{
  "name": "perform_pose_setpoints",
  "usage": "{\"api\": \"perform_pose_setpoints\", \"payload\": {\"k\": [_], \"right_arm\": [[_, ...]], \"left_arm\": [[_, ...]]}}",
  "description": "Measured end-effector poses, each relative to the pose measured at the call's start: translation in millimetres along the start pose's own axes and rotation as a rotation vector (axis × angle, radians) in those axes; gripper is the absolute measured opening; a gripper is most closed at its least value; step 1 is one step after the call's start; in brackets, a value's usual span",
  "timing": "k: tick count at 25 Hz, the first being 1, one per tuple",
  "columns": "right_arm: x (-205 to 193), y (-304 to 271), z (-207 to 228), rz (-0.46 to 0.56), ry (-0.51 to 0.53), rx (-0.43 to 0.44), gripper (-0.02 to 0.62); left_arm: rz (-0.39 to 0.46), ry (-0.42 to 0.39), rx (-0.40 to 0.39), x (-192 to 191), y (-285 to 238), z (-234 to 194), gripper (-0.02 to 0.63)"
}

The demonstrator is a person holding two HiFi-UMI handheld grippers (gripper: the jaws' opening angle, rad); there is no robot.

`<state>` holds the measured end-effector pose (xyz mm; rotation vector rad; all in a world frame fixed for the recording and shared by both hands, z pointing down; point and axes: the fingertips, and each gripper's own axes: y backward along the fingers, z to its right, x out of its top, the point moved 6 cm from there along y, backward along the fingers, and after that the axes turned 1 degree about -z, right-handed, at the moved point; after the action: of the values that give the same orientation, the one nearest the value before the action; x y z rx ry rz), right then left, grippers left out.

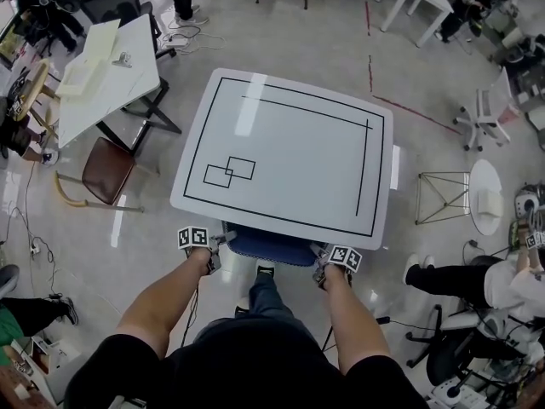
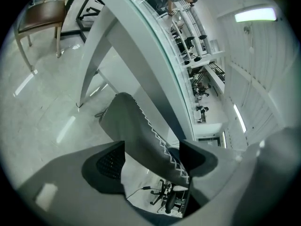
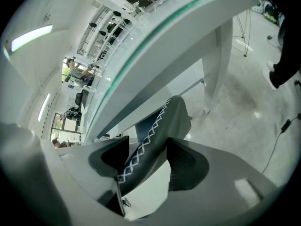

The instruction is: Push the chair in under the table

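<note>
Straddling chair back (image 1: 271,247), jaws loose, table edge (image 1: 272,221) just above

Glossy, smooth white tabletop (image 1: 298,135). Matt grey, leather-like chair back (image 3: 157,126) with white cross-stitched seam. Blue cloth seat (image 1: 271,247). Polished, reflective floor (image 1: 289,24).

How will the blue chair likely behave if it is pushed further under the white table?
The chair probably slides rather than tips: the floor looks smooth and glossy. Its stitched backrest looks padded, so it may give slightly under the jaws. Little travel seems left, as it already sits mostly under the table.
</note>
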<state>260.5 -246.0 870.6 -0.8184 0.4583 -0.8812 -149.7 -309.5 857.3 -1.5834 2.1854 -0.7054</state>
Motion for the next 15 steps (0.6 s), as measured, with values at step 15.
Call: {"api": "perform_pose_setpoints", "payload": {"k": [15], "right_arm": [[-36.5, 80.3, -42.4, 0.066, 0.394, -0.05, 0.267]], "left_arm": [[0.046, -0.2, -0.007, -28.4, 85.8, 36.1, 0.471]]}}
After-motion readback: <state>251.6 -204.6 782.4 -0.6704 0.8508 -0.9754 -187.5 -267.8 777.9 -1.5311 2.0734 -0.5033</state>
